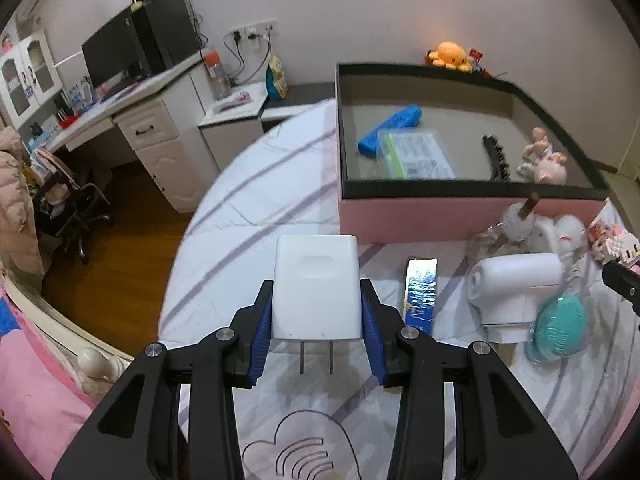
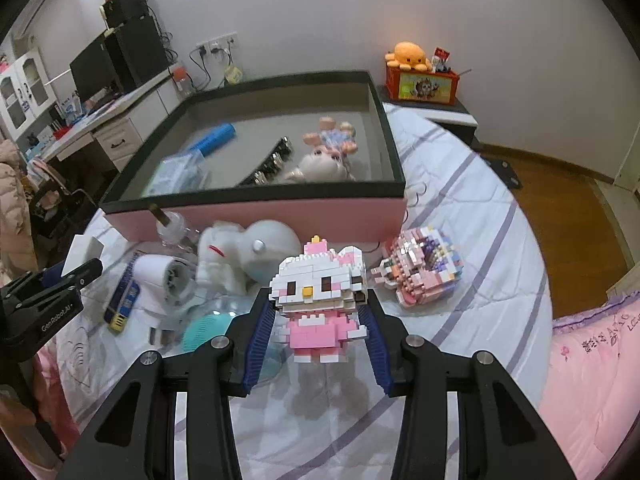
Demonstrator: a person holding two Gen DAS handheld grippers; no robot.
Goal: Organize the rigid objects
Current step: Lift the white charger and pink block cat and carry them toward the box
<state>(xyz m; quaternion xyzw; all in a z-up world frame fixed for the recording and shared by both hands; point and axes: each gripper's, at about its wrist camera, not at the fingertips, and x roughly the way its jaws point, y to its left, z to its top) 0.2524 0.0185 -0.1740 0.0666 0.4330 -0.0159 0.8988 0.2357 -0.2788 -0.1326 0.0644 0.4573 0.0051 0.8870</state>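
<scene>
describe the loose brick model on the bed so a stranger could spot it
Find the pink box on the bed. Before its right corner lies the brick model, tipped over. Unlike the cat figure in the right gripper, nothing holds it.

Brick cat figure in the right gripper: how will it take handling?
The brick cat is many small snap-together bricks, so it is probably stiff but could shed pieces under a hard squeeze. The fingers clamp only below its big head; it looks top-heavy and may tip when set in the box.

Box (image 2: 256,216) behind toys on bed (image 2: 460,200); comb (image 2: 214,142), figurine (image 2: 320,166) in box
</scene>
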